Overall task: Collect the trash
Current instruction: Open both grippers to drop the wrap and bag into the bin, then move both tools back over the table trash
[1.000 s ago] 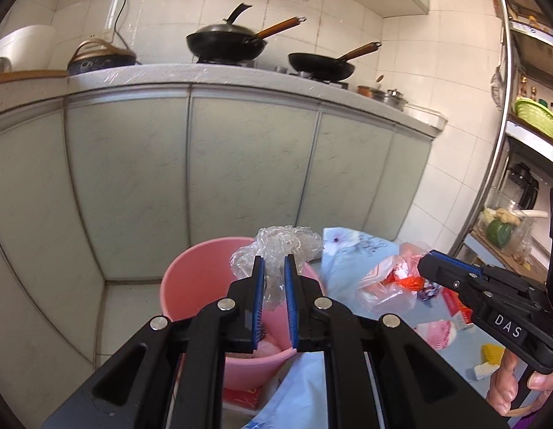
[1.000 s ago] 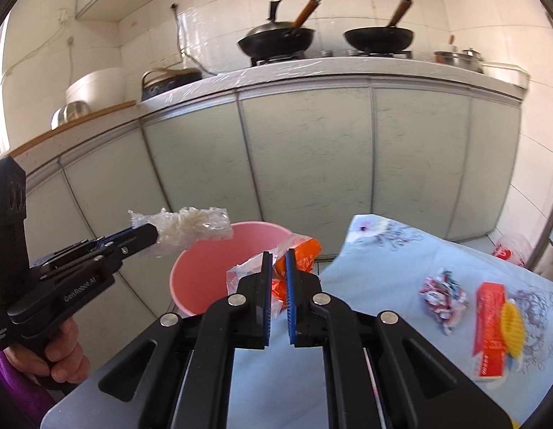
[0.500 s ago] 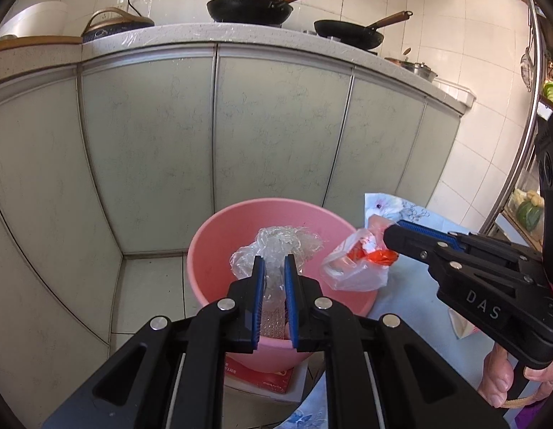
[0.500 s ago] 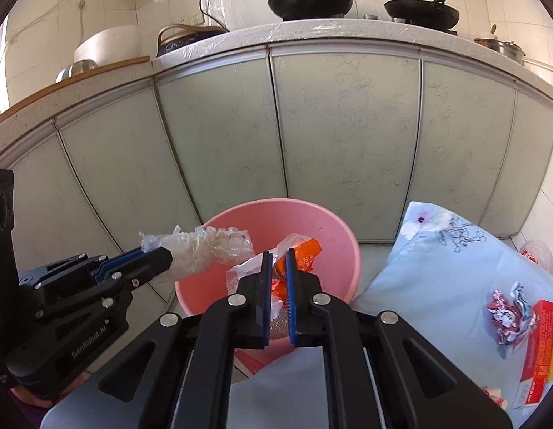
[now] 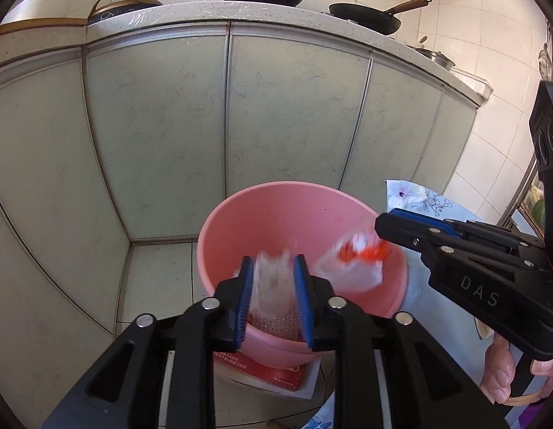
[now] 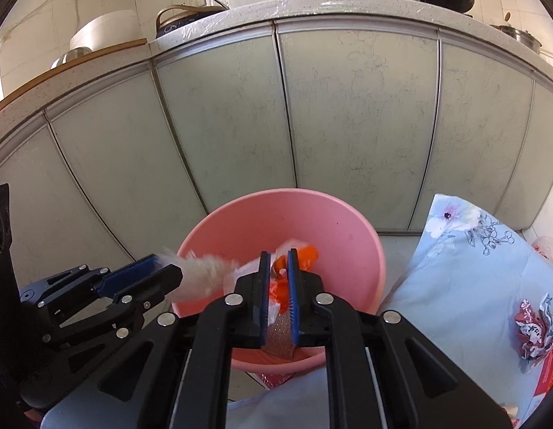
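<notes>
While the left tongs (image 5: 273, 279) have just been spreading, a blurred clear plastic wad (image 5: 273, 286) sits loose between their blue pads over the pink bucket (image 5: 240, 221). The right tongs (image 6: 275, 271) have just begun to part, and the orange-and-clear wrapper (image 6: 282, 287) lies between their pads above the same bucket; whether they still pinch it I cannot tell. More trash (image 6: 535, 332) lies on the floral cloth (image 6: 466, 271) to the right.

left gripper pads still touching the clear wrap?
Cannot tell. In the left wrist view the clear wrap is motion-blurred between the left gripper pads, whose jaws have just been opening over the pink bucket; no plain gap or contact shows.
</notes>
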{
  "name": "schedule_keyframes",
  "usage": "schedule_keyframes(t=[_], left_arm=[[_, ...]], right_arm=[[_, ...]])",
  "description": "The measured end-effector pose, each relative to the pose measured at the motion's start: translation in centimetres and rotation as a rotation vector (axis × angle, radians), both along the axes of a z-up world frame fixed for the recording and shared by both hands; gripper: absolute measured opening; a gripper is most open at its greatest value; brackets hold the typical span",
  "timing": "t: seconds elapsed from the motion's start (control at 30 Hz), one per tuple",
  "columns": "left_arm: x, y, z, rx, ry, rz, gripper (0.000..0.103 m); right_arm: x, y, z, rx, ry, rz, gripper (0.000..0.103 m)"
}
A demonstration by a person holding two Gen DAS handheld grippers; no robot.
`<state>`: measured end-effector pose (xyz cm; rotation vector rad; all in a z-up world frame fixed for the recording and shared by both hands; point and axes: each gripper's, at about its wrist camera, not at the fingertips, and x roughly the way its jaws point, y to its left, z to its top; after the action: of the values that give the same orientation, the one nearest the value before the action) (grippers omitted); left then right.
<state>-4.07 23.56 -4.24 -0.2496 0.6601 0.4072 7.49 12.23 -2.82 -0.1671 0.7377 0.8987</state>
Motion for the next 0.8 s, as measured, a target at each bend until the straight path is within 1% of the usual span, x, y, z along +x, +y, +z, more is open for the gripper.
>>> schedule_keyframes(t=[0.07, 0.1, 0.27, 0.53, 0.63, 0.8], left_arm=[[0.0, 0.1, 0.1, -0.005, -0.003, 0.003, 0.03], [0.0, 0.2, 0.2, -0.006, -0.003, 0.006, 0.031], [-0.3, 0.2, 0.5, -0.011, -0.009, 0.007, 0.031], [-1.0, -0.6, 2.2, -0.011, -0.03, 0.001, 0.031], [-1.3, -1.2, 2.9, 0.002, -0.036, -0.011, 0.032], [-1.3, -2.2, 3.9, -0.013, -0.048, -0.041, 0.032]], right_arm=[[0.2, -0.1, -0.2, 0.003, 0.007, -0.002, 0.032], [0.2, -0.2, -0.2, 0.007, 0.008, -0.004, 0.034], [0.3, -0.9, 0.0, 0.015, 0.004, -0.018, 0.035], [0.0, -3.4, 1.5, 0.066, 0.012, -0.028, 0.035], [-0.3, -4.4, 2.0, 0.066, 0.001, -0.042, 0.035], [-1.1, -6.3, 2.7, 0.064, -0.013, -0.059, 0.035]])
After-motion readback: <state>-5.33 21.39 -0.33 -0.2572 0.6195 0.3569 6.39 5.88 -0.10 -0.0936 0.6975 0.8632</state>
